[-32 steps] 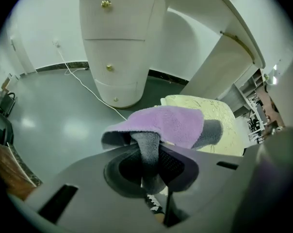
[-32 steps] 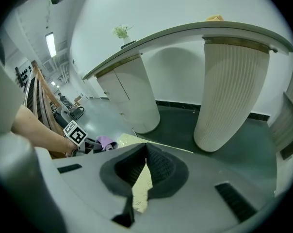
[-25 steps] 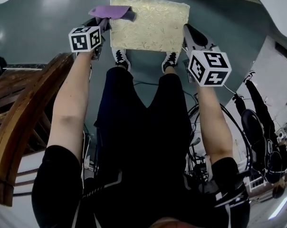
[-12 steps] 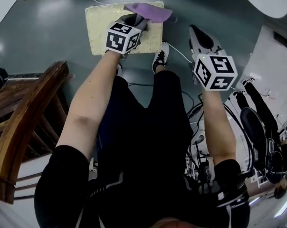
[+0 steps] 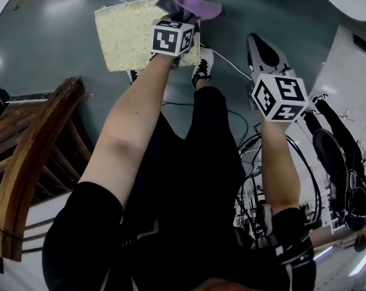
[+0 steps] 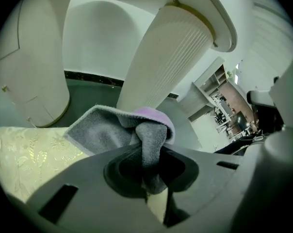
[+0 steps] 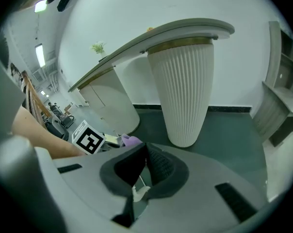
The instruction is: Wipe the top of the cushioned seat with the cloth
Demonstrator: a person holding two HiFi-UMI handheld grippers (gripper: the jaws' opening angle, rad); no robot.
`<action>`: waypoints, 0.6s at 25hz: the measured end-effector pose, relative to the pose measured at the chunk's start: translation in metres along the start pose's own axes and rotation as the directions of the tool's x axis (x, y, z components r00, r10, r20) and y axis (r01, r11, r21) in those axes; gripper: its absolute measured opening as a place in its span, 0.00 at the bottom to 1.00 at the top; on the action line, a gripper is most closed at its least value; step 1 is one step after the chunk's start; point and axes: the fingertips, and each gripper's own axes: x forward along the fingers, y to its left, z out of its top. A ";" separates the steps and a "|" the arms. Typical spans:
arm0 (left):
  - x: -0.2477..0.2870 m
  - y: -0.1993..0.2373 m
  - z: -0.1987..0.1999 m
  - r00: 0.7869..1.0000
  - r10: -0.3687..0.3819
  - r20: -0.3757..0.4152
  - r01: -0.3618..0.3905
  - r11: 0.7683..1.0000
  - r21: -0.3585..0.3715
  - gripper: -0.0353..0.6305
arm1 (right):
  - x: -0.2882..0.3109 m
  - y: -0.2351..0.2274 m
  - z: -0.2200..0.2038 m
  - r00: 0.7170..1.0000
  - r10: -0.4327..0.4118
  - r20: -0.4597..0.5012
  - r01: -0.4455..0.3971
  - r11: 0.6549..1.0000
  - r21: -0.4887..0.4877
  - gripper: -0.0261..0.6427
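Head view, looking steeply down. A cream, gold-patterned cushioned seat [image 5: 131,35] sits low on a grey-green floor [image 5: 43,53], its long axis running left to right across the picture. The left gripper [image 5: 178,18] reaches over the seat's right end. Its fingers [image 6: 120,174] are closed on a bunched cloth [image 5: 196,6], grey on one face and purple on the other. The cloth lies at the seat's far right corner and partly overhangs the edge. Almost all of the seat top stretches away to the left of those fingers, so the wipe probably has to travel leftward along the long axis.

The right gripper [image 5: 260,46] hangs over bare floor, well apart from the seat on its right side. Its fingers [image 7: 161,166] are pressed together with nothing between them. The left hand is clearly the nearer one.

Only the head view shows the seat's whole outline and the person's shoes [image 5: 203,71] at its near edge. Only the left gripper view shows the cloth pinched deep between the fingers, with seat fabric to the lower left. The right gripper view adds a white fluted pedestal [image 7: 183,96] on the floor beyond.
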 end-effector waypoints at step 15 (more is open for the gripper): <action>-0.037 0.068 -0.007 0.997 0.038 0.062 -0.032 0.995 -0.100 0.12 | 0.027 0.071 0.023 0.998 0.065 0.007 -0.065 0.998 -0.022 0.05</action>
